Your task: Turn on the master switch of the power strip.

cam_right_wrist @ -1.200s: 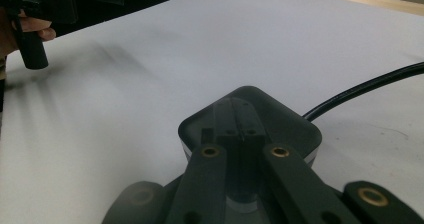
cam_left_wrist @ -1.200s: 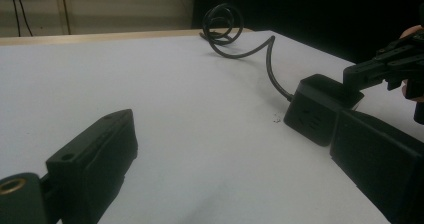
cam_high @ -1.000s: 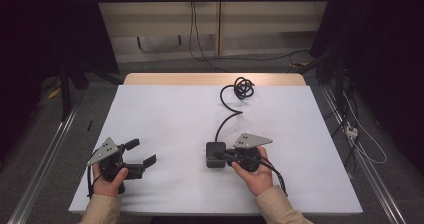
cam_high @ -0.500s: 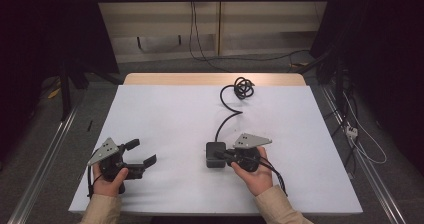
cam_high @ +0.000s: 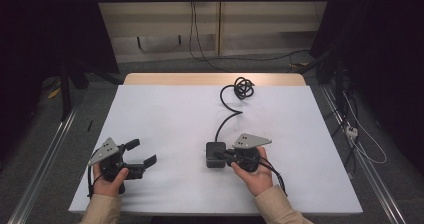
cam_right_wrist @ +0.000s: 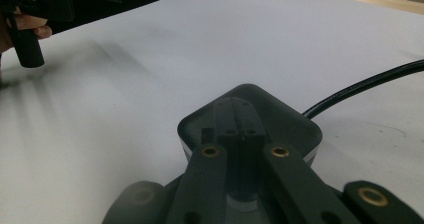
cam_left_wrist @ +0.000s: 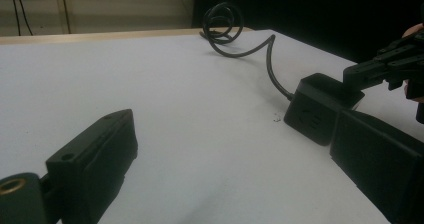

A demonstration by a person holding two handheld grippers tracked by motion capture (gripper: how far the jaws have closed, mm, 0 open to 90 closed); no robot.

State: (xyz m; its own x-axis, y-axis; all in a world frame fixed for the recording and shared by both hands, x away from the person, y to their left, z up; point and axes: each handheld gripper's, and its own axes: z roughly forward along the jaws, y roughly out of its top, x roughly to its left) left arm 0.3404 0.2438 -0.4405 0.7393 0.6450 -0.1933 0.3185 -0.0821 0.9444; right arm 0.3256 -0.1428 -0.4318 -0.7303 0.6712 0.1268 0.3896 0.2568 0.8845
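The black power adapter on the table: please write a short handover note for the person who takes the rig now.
Right gripper: shut on the black power adapter, which sits on the white table.
Left gripper: open, holds nothing, low over the table's near left.
The adapter's cable runs to a coil at the far edge.
Done: adapter gripped.
Left: probably lift or move it; watch that the cable does not drag.

white table (cam_high: 170,114), black adapter (cam_high: 215,154), coiled cable (cam_high: 243,87)
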